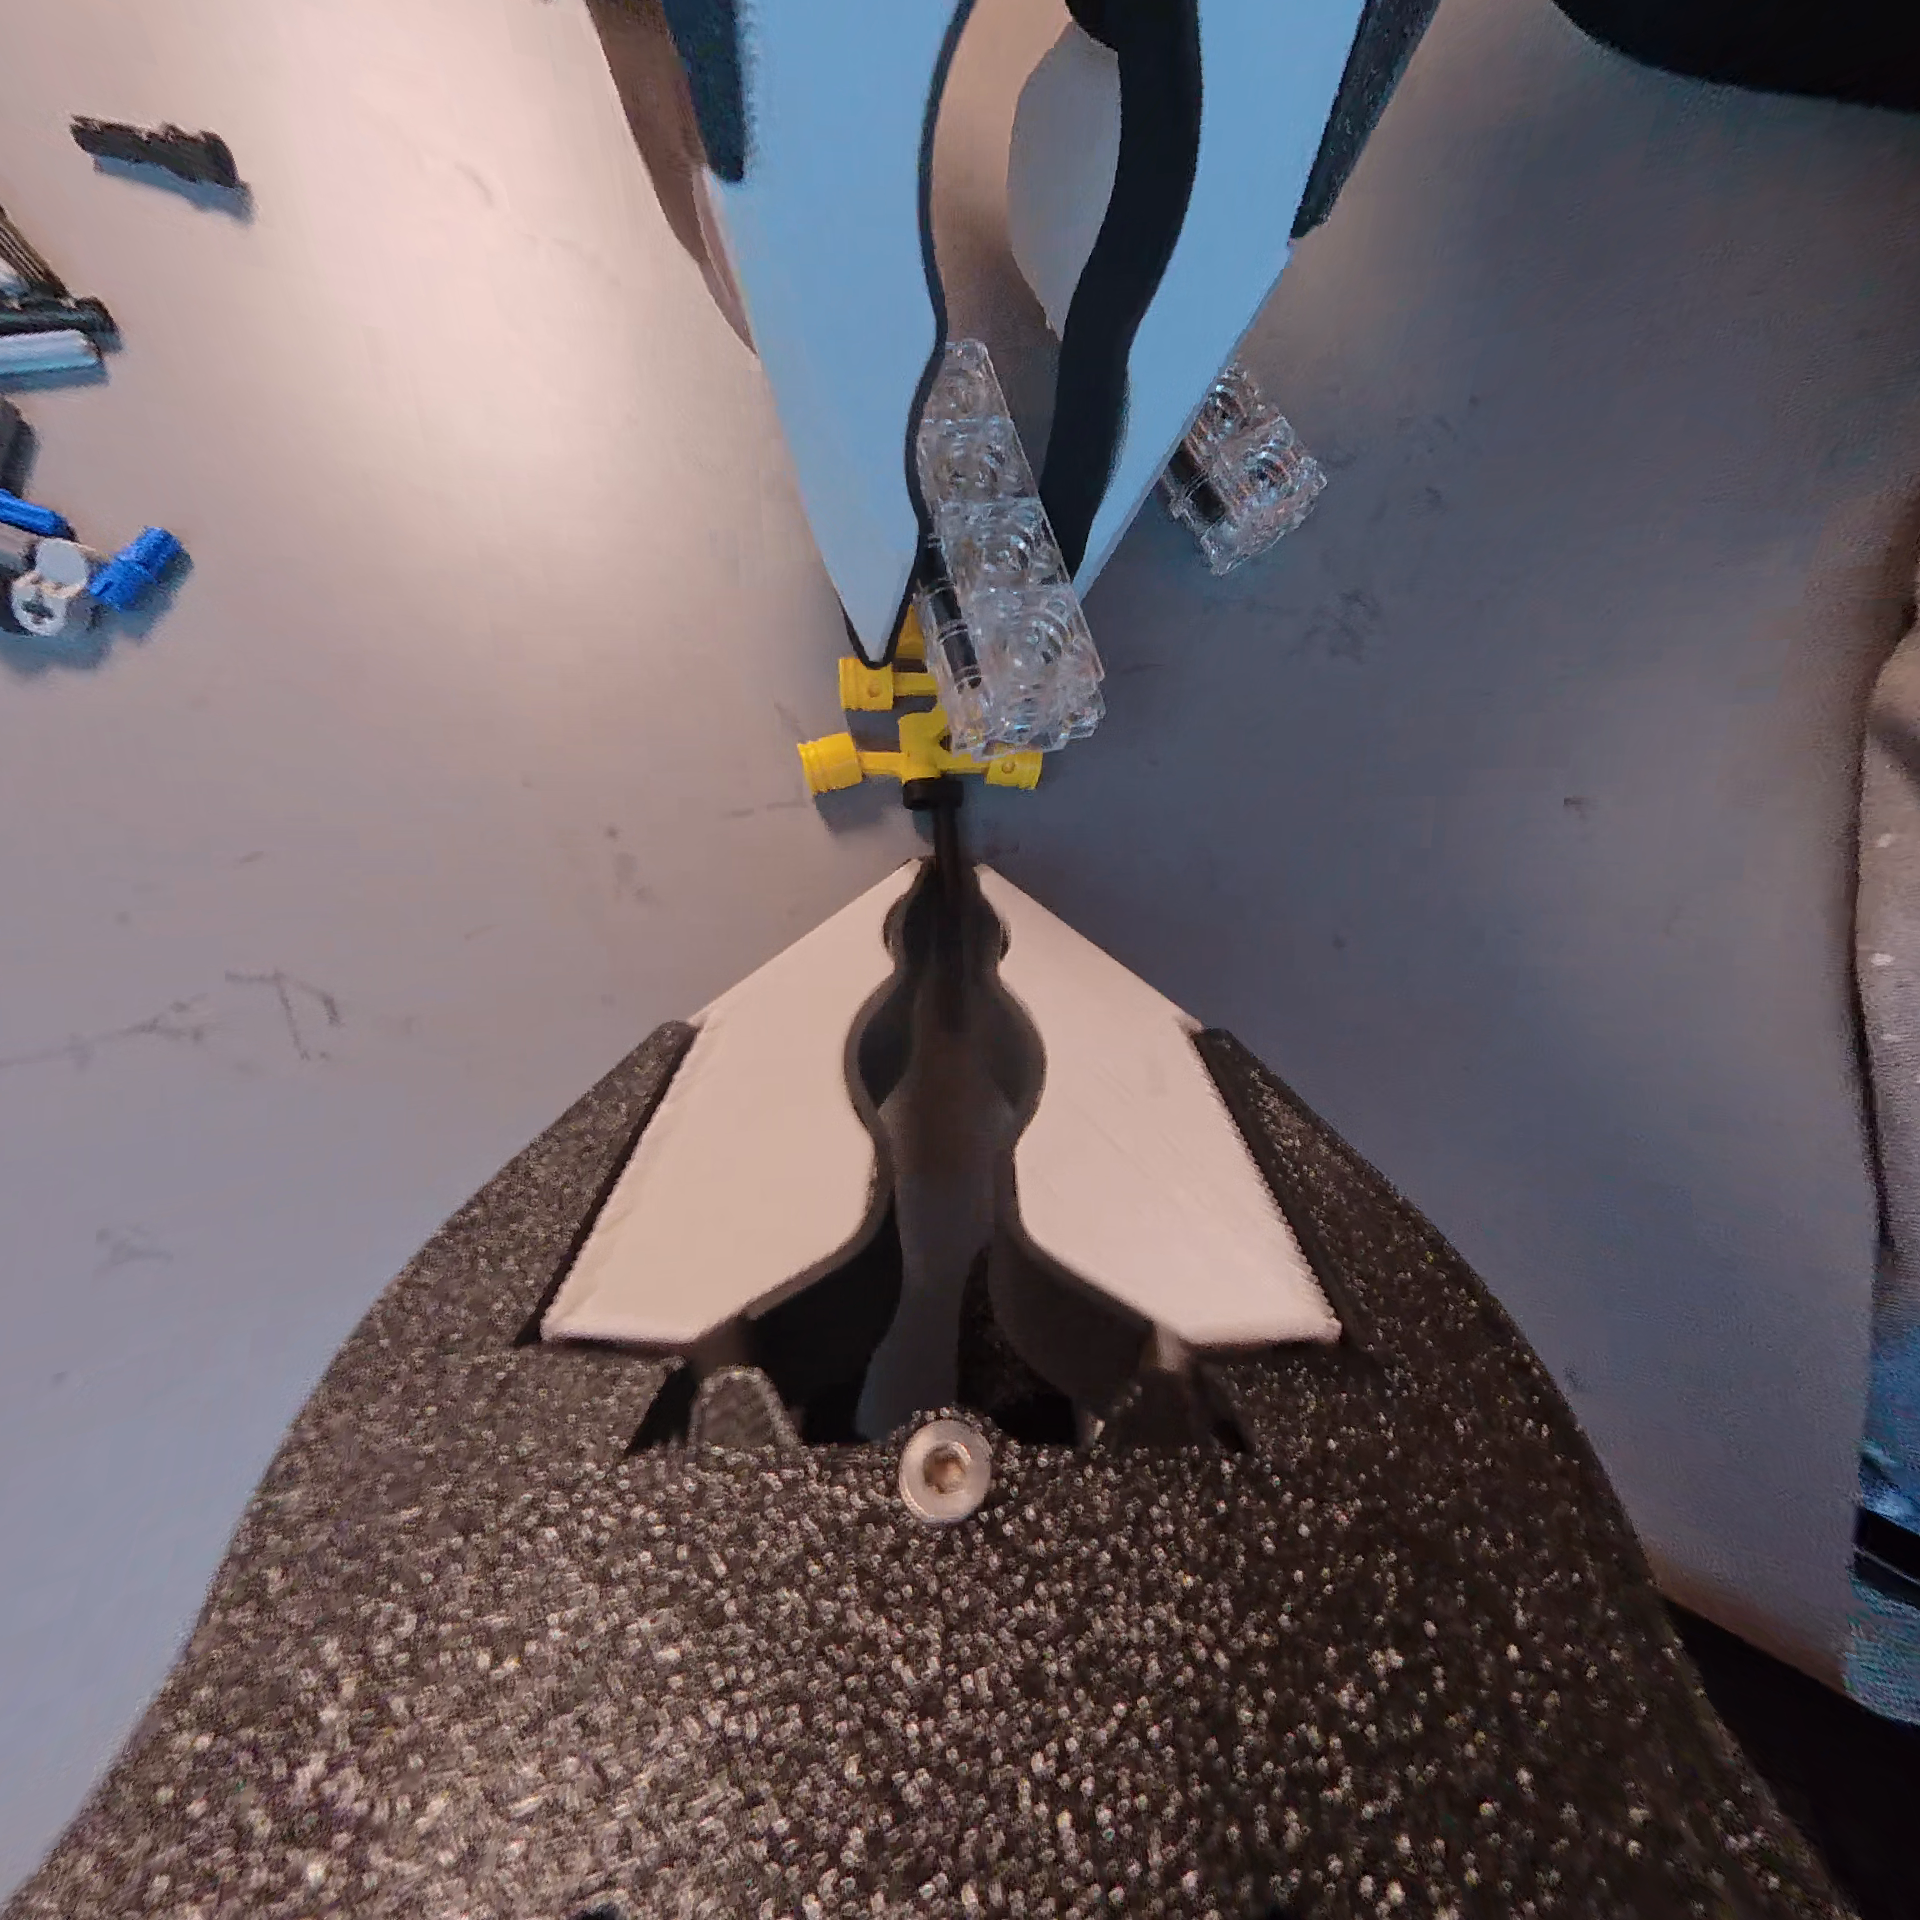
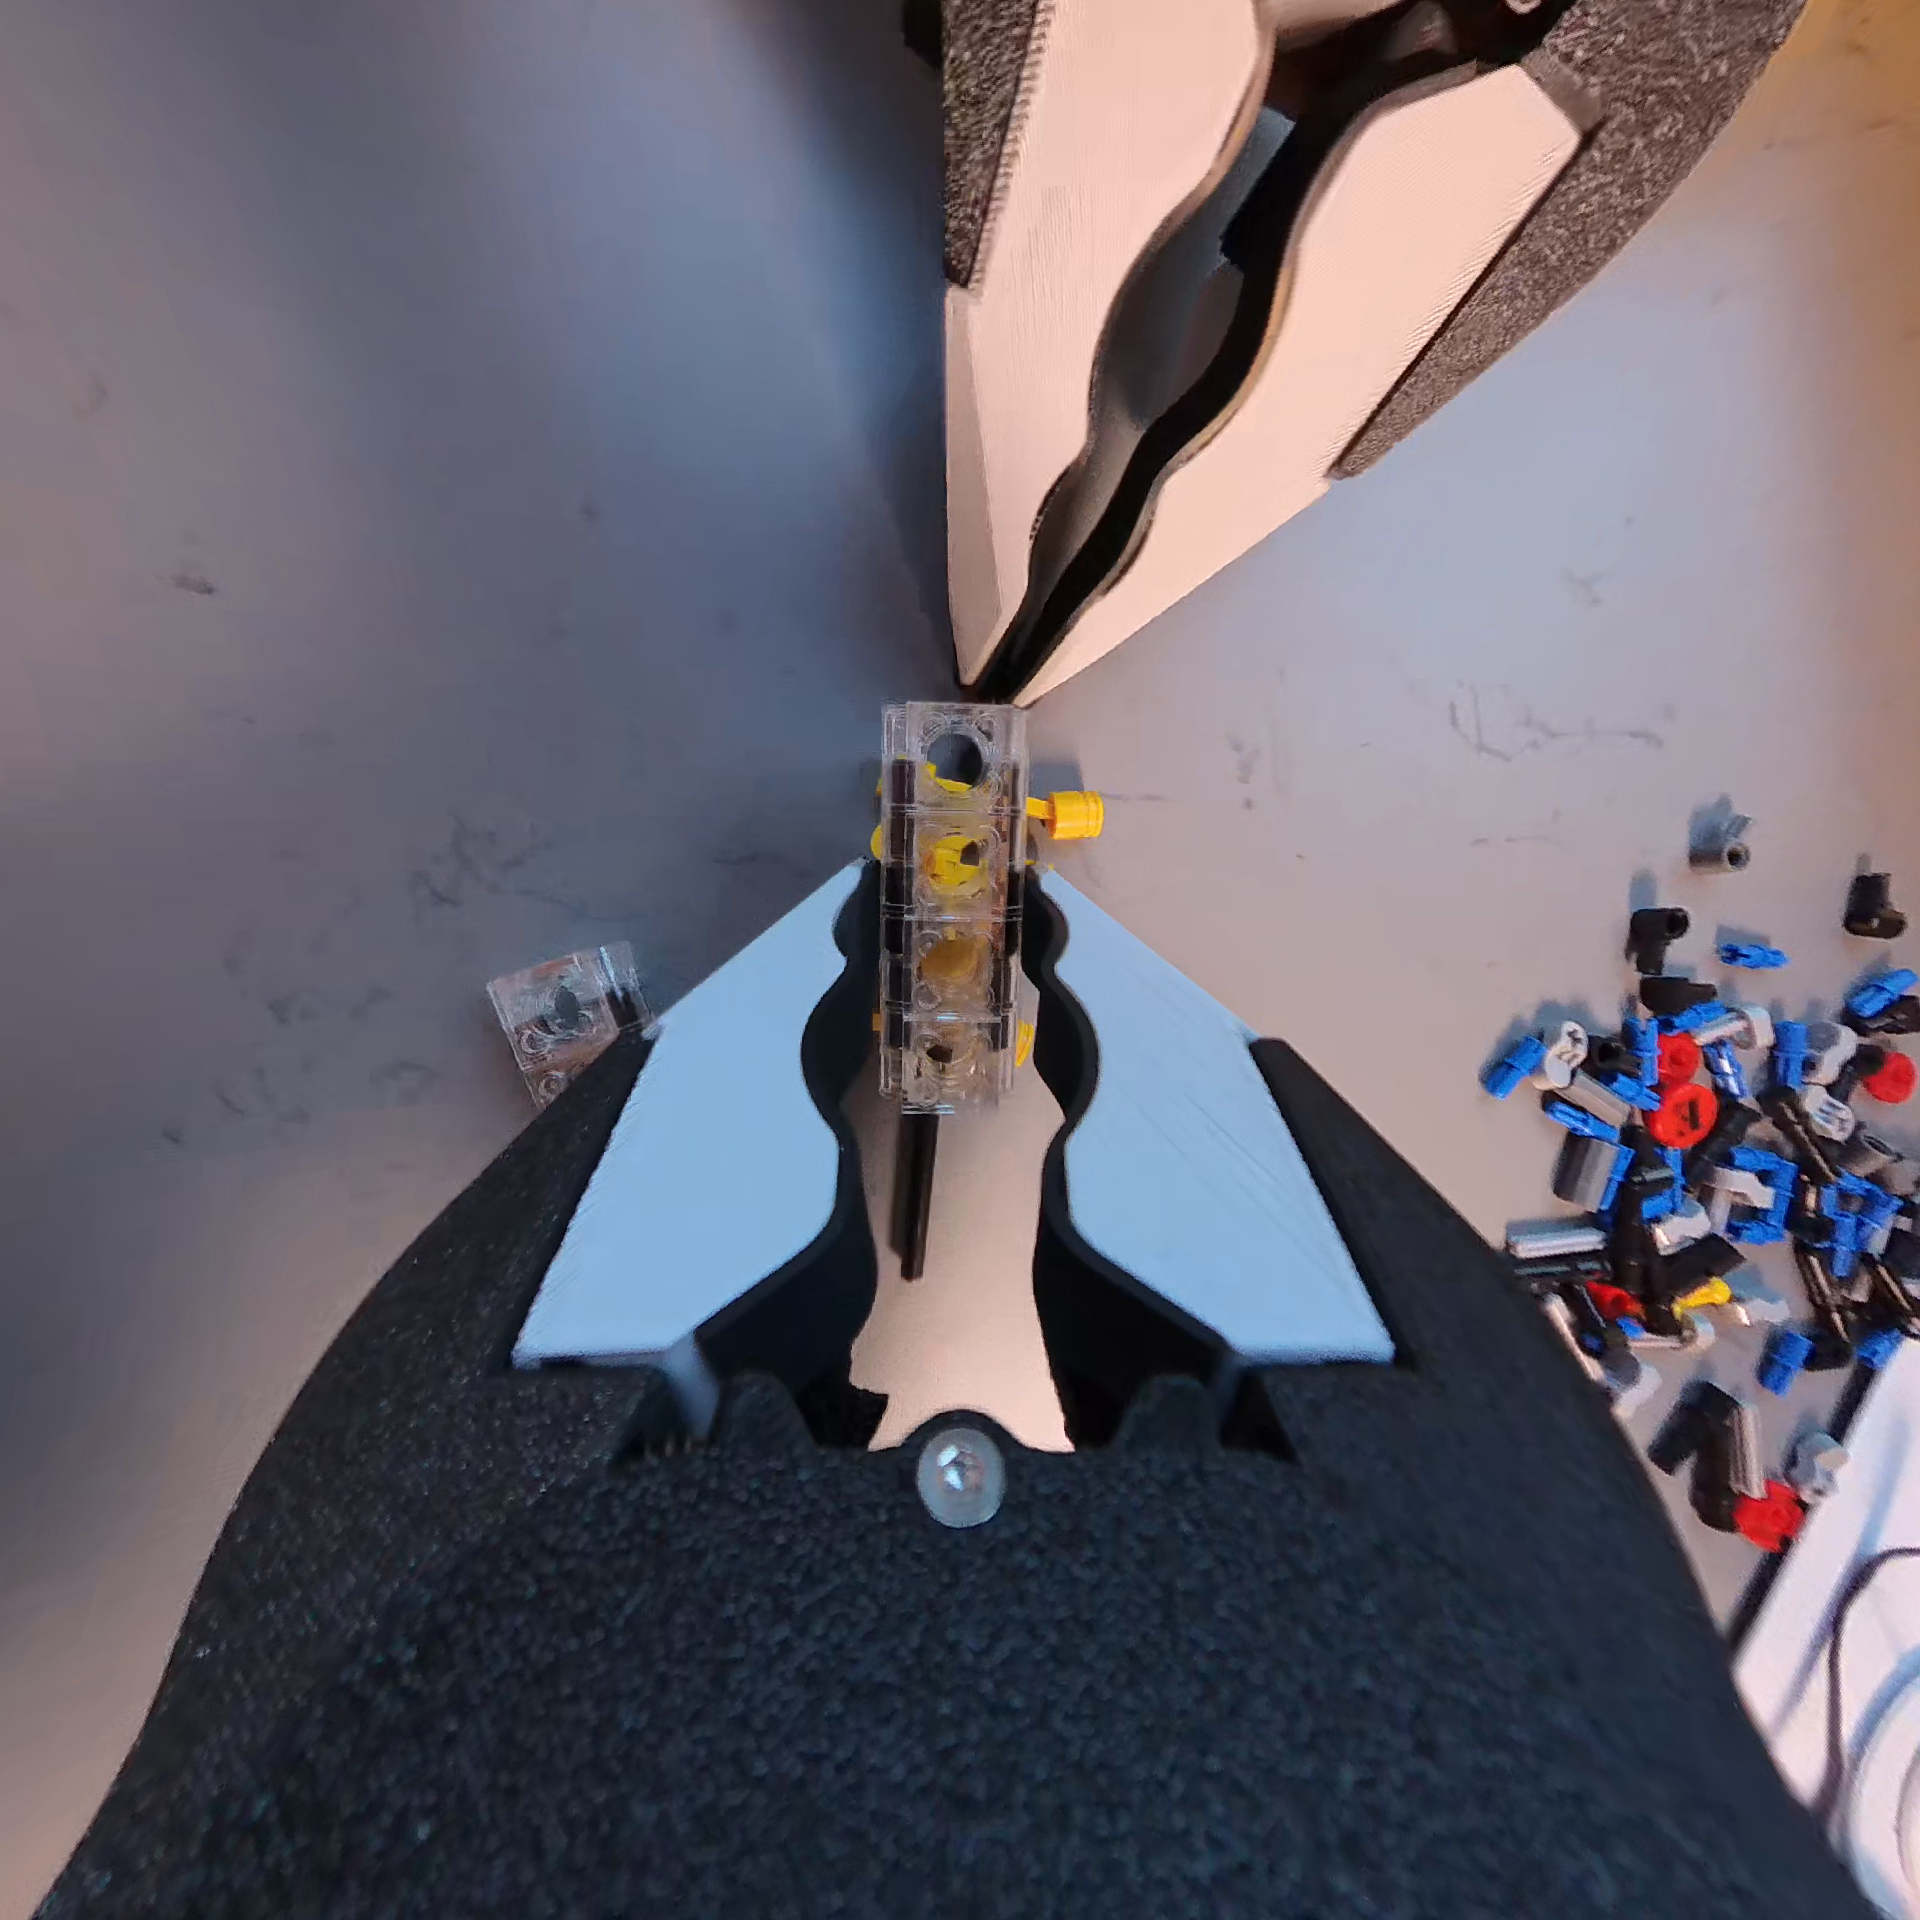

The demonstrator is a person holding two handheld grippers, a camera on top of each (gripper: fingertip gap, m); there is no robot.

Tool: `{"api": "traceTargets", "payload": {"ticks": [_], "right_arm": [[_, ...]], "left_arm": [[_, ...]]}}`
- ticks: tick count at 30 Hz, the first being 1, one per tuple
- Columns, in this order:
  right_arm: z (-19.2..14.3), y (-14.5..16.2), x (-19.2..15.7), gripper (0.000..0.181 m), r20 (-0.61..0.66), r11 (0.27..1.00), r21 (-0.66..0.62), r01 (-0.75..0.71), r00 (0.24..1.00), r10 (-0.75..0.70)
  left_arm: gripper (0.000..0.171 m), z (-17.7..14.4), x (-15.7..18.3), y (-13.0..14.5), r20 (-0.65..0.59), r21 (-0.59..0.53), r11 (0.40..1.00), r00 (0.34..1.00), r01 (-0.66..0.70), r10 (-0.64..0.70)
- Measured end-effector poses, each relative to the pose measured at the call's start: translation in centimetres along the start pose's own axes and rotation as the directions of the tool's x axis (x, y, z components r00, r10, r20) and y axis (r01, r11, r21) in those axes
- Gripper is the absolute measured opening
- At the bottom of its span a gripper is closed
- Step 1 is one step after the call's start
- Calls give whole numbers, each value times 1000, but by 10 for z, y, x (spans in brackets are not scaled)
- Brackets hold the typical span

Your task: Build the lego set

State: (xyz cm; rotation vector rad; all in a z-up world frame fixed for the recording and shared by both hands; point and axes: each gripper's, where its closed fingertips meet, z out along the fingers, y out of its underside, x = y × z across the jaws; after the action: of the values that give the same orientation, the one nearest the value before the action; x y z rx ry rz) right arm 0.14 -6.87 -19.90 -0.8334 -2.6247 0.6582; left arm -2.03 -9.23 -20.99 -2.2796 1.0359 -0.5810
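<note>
A clear engine block with yellow pistons and a black axle is held just above the grey table. My right gripper is shut on the clear block, one finger on each side; it comes in from the top of the left wrist view. My left gripper is shut on the end of the black axle that sticks out of the block; it comes in from the top of the right wrist view. The two grippers face each other tip to tip.
A second clear block lies on the table beside the right gripper and also shows in the left wrist view. A pile of small blue, black, grey and red parts lies to the right. Blue pins and a black piece lie at the left. My hands' fingertips stand some 4 cm from each other. The black piece lies around 15 cm away from my right fingertips.
</note>
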Motion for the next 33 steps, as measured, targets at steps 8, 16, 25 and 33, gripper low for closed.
{"api": "traceTargets", "payload": {"ticks": [8,16,25,33], "right_arm": [[0,1,3,25,-13,999,-6,-41,999,41],[2,0,6,25,-12,994,-19,-103,995,103],[-3,4,9,27,-96,991,58,-121,987,127],[-7,11,20,25,-260,993,82,-82,960,100]], "left_arm": [[6,-2,-2,-3,-181,33,978,964,206,-196],[34,-18,0,-39,13,259,966,1000,-10,7],[24,-1,-6,-30,85,175,978,991,-116,103],[24,-3,-16,-34,163,164,969,974,-186,159]]}}
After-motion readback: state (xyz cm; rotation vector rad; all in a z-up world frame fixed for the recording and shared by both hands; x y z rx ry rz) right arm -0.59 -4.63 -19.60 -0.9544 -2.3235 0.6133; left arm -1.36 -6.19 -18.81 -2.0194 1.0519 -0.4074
